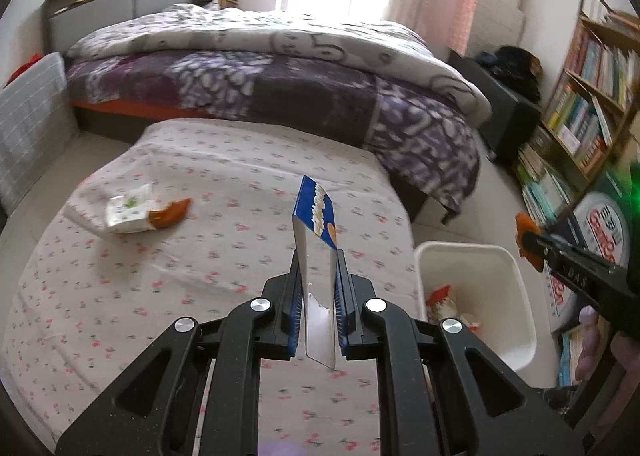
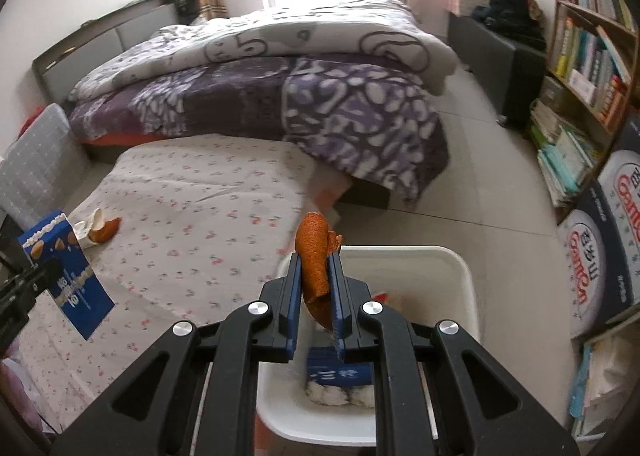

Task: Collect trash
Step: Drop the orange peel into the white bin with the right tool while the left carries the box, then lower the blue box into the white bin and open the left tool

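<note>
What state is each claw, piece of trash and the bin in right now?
Left claw: shut on the blue box.
Blue box: held upright over the flowered cloth.
Right claw: shut on the orange peel.
Orange peel: held above the bin.
White bin: open-topped, trash already inside.
White wrapper: lying on the flowered cloth.
Second peel: against the wrapper, not collected.

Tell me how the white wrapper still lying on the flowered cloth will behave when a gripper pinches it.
The white wrapper looks crumpled and thin, so it will probably flex and crush rather than hold shape. It seems light, likely lifting easily. An orange peel lies against its edge and may shift or tumble off the flowered cloth when the wrapper moves.
</note>
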The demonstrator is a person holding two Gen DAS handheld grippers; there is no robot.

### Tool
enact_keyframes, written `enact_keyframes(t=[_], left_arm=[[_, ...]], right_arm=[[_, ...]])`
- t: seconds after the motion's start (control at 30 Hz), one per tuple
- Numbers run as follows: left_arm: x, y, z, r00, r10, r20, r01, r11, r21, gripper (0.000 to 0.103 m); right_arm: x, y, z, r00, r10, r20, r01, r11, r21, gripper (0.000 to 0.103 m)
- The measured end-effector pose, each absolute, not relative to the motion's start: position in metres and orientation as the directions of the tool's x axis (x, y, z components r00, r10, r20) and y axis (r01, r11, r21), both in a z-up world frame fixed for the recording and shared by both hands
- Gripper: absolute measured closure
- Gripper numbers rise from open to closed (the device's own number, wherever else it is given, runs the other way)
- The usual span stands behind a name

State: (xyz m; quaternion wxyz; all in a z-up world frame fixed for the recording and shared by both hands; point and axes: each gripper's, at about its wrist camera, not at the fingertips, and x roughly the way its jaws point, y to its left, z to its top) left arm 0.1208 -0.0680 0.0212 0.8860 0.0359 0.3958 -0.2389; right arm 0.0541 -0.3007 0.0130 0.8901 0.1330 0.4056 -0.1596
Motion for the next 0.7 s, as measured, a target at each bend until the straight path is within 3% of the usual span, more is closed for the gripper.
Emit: enact_keyframes(t=[0.33, 0.4, 0.43, 0.5, 0.7], left_arm=[[0.093, -0.15, 0.011, 0.485, -0.472, -0.737, 0.579, 0.805, -0.134, 0.089], [0.088, -0.162, 0.01, 0.47, -0.483, -0.739, 0.595, 0.792, -0.139, 0.089], [0.086, -0.17, 0.009, 0.46, -0.489, -0.741, 0.605, 0.783, -0.142, 0.089], [0.082, -0.181, 0.007, 0.448, -0.497, -0.743, 0.617, 0.773, -0.145, 0.089], [0.073, -0.212, -0.001, 0.41, -0.511, -0.755, 0.646, 0.747, -0.156, 0.089]], right_arm=[[0.033, -0.349, 0.009, 0.575, -0.218, -0.789, 0.503, 0.854, 0.131, 0.086], [0.027, -0.36, 0.009, 0.569, -0.227, -0.79, 0.529, 0.837, 0.14, 0.079], [0.025, -0.363, 0.009, 0.567, -0.236, -0.789, 0.541, 0.829, 0.141, 0.067], [0.018, -0.373, 0.011, 0.563, -0.264, -0.784, 0.573, 0.807, 0.14, 0.056], [0.0, -0.401, 0.012, 0.559, -0.286, -0.778, 0.634, 0.753, 0.179, 0.039]])
